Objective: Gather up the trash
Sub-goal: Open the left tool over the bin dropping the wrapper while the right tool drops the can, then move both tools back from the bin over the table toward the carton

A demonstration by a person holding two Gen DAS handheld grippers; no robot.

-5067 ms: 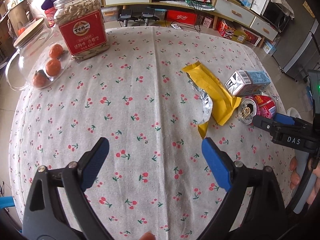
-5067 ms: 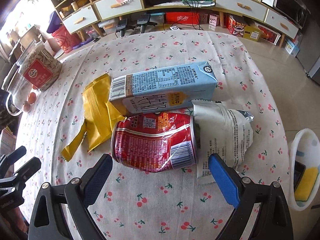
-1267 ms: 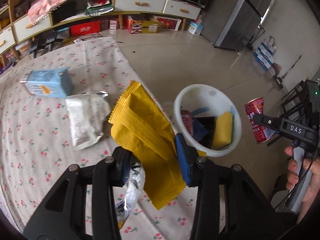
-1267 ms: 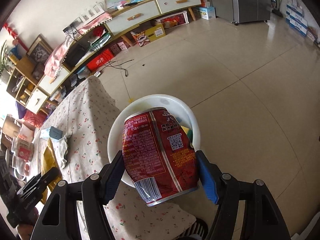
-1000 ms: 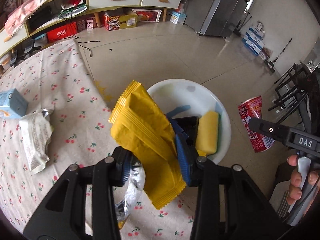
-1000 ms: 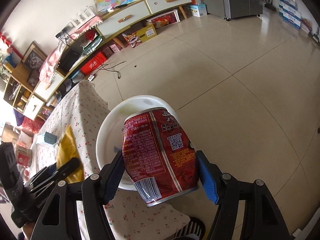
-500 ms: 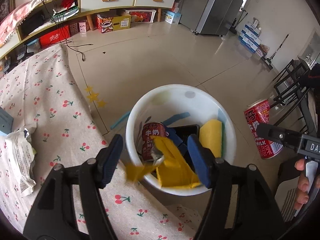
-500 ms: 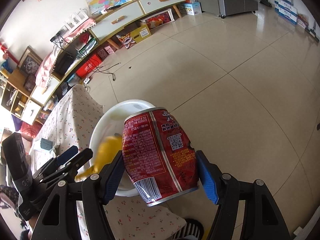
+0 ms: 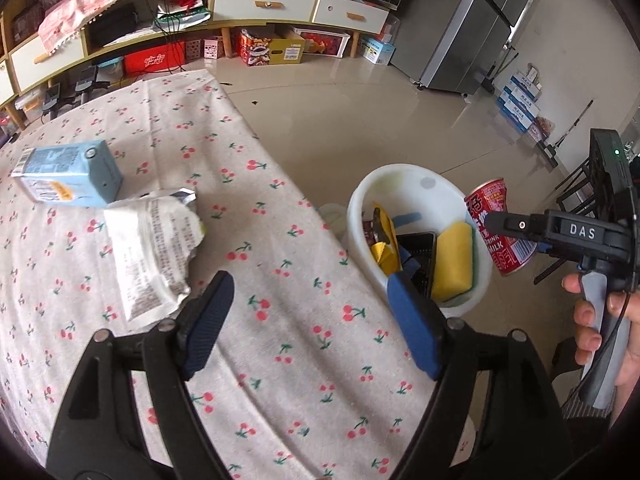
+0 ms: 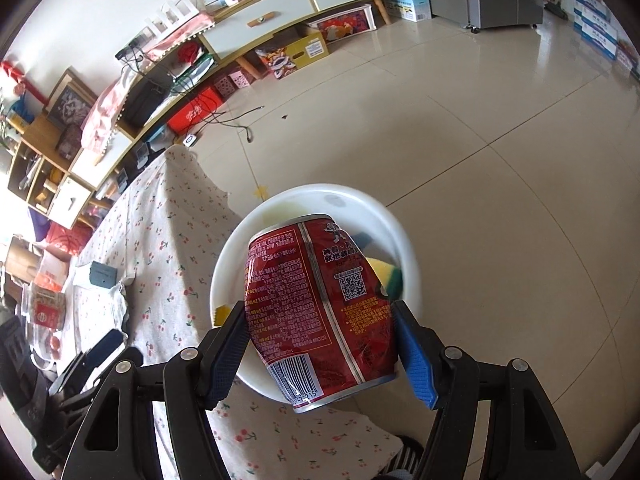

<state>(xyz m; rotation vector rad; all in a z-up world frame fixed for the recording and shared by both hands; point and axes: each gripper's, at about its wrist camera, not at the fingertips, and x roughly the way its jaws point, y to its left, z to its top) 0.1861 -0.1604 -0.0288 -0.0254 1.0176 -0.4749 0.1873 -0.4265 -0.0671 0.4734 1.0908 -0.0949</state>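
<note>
My left gripper (image 9: 310, 318) is open and empty above the cherry-print table's edge. The yellow wrapper (image 9: 383, 246) lies inside the white bin (image 9: 394, 180) beside the table. My right gripper (image 10: 320, 354) is shut on a dented red can (image 10: 320, 308) and holds it above the white bin (image 10: 340, 198); the can also shows in the left wrist view (image 9: 494, 236), right of the bin. A silver-white snack bag (image 9: 150, 248) and a blue carton (image 9: 68, 178) lie on the table.
The bin also holds a yellow sponge (image 9: 454, 262) and a black item (image 9: 416, 250). The tablecloth (image 9: 280, 360) drops off at the bin's side. Tiled floor, a low cabinet (image 9: 264, 4) and a fridge (image 9: 480, 32) lie beyond.
My left gripper has opened and let the yellow wrapper fall into the bin, then swung back toward the table. The right gripper has brought the can over the bin.
</note>
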